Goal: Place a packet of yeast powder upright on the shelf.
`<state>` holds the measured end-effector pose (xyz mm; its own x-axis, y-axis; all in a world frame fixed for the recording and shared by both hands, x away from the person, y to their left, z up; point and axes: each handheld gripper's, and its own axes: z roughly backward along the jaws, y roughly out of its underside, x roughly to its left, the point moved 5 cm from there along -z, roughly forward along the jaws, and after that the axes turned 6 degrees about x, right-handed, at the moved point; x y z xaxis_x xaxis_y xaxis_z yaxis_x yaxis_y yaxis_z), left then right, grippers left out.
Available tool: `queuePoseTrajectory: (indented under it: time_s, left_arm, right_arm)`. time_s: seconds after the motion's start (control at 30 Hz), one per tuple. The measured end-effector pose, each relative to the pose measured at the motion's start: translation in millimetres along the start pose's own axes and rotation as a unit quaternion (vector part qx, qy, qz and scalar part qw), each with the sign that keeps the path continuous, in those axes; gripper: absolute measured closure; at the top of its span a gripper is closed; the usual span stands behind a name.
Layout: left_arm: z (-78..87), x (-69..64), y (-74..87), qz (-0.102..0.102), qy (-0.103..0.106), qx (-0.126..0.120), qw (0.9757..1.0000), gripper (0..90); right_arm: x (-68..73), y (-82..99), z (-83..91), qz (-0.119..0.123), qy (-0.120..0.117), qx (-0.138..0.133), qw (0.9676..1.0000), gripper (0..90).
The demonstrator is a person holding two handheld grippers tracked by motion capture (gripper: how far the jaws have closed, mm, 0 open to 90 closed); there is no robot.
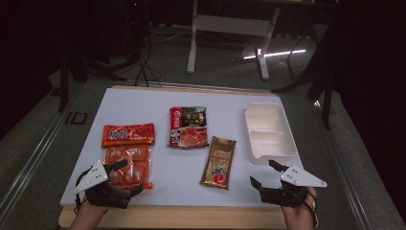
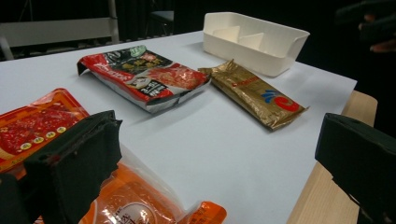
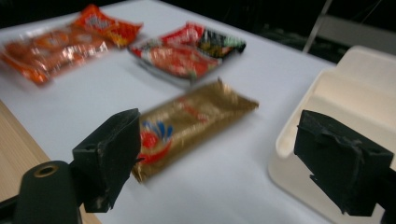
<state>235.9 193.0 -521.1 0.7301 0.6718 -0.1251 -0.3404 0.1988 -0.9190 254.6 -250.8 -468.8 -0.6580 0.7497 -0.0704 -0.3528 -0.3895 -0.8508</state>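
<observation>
High view: white tabletop [image 1: 158,98] carrying four snack packets and a tray. Left gripper [image 1: 125,176] sits at the near left corner, jaws spread wide, poised over the clear orange packet [image 1: 128,165] there; whether a jaw tip touches the film cannot be told. Just behind that packet, toward the left edge, lies a red-orange packet [image 1: 128,134]. A red and black packet [image 1: 188,127] lies mid-table, a gold packet [image 1: 219,162] nearer the front edge to its right. A white divided tray [image 1: 268,132] stands along the right edge. Right gripper [image 1: 265,175] is at the near right corner, just in front of the tray's near end, jaws wide apart, nothing between them.

Left gripper view adds detail: the clear orange packet [image 2: 135,200] lies directly under the left-hand jaw, its corner showing between the jaws, pads not pressing on it. The red and black packet [image 2: 144,77] looks puffed, and the gold packet [image 2: 254,93] shows a red and blue mark. The tray [image 2: 254,39] shows its inner dividers.

Right gripper view (blurred): gold packet [image 3: 187,126] lies ahead between the jaws, farther off, not gripped; tray [image 3: 336,93] rim beside the right-hand jaw.
</observation>
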Motion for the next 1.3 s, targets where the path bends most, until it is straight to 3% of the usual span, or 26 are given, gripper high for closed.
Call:
queuePoseTrajectory:
  time_s: [0.1, 0.23, 0.33, 0.43, 0.6, 0.77, 0.87, 1.13, 1.3]
  left_arm:
    - [0.6, -0.4, -0.1, 0.002, 0.003, -0.003, 1.0000, 0.1]
    - [0.7, 0.1, 0.0, 0.004, 0.001, -0.004, 1.0000, 0.1]
    - [0.1, 0.2, 0.2, 0.003, -0.004, -0.001, 1.0000, 0.1]
    - [0.4, 0.2, -0.1, 0.000, -0.007, -0.004, 1.0000, 0.1]
    - [-0.3, -0.8, -0.4, -0.005, -0.011, -0.001, 0.9999, 0.1]
    - [6.4, -4.9, -7.0, -0.007, -0.013, -0.036, 0.9992, 2.9]
    - [7.7, -3.7, -5.7, 0.014, 0.000, -0.034, 0.9993, 2.7]
    - [3.6, -3.3, -2.6, 0.027, 0.009, -0.005, 0.9996, 1.9]
    - [1.6, -1.8, -1.4, 0.034, 0.009, 0.001, 0.9994, 1.8]
  right_arm:
    - [1.9, -10.1, 7.3, 0.010, 0.017, -0.013, 0.9997, 14.2]
    - [-0.9, -22.7, 12.7, 0.009, 0.016, -0.024, 0.9995, 12.5]
    - [-5.3, -29.3, 13.1, 0.008, 0.020, -0.019, 0.9996, 11.4]
    - [-9.0, -36.4, 12.8, 0.023, 0.029, -0.019, 0.9991, 11.2]
    - [-13.8, -49.1, 10.5, 0.012, 0.015, -0.013, 0.9997, 12.5]
    - [-13.0, -58.9, 5.2, 0.013, 0.007, -0.008, 0.9999, 11.1]
    - [-12.6, -67.8, -2.8, 0.014, 0.002, -0.006, 0.9999, 10.8]
    - [-15.1, -75.9, -27.8, 0.014, -0.012, 0.013, 0.9997, 10.2]
    - [-18.7, -76.5, -46.8, 0.010, -0.018, 0.035, 0.9992, 9.6]
